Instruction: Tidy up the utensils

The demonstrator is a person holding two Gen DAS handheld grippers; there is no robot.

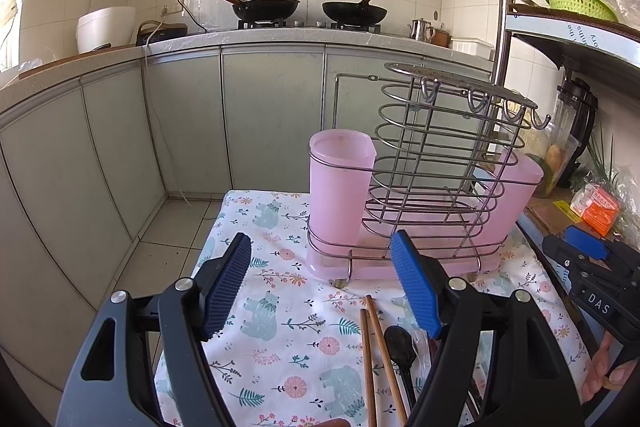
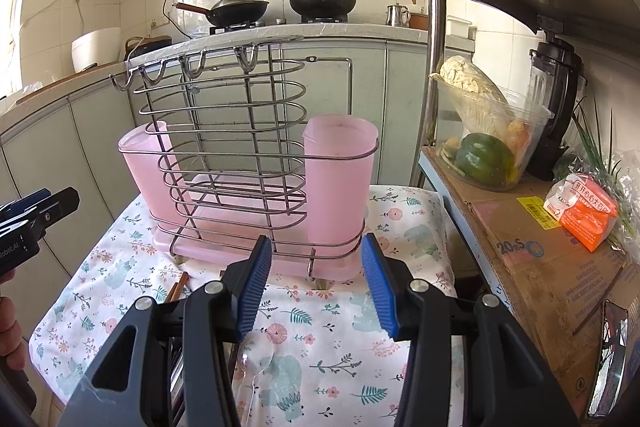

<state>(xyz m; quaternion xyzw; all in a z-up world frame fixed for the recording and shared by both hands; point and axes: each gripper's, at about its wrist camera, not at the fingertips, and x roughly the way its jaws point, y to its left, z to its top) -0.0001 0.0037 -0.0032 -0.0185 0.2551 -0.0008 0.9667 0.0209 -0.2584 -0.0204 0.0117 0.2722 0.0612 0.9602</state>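
Two sets of tongs, left (image 1: 320, 283) and right (image 2: 316, 283), hover wide apart and empty over the flowery tabletop (image 1: 280, 339). Chopsticks (image 1: 372, 347) and a black spoon (image 1: 400, 347) lie on the near side, just under the left tongs. Wire rack (image 2: 240, 163) with pink cups (image 2: 340, 183) sits at the far end.

Two chopsticks (image 1: 370, 355), one black spoon (image 1: 400, 347), one wire rack (image 1: 432, 163), two pink cups (image 1: 340, 187).
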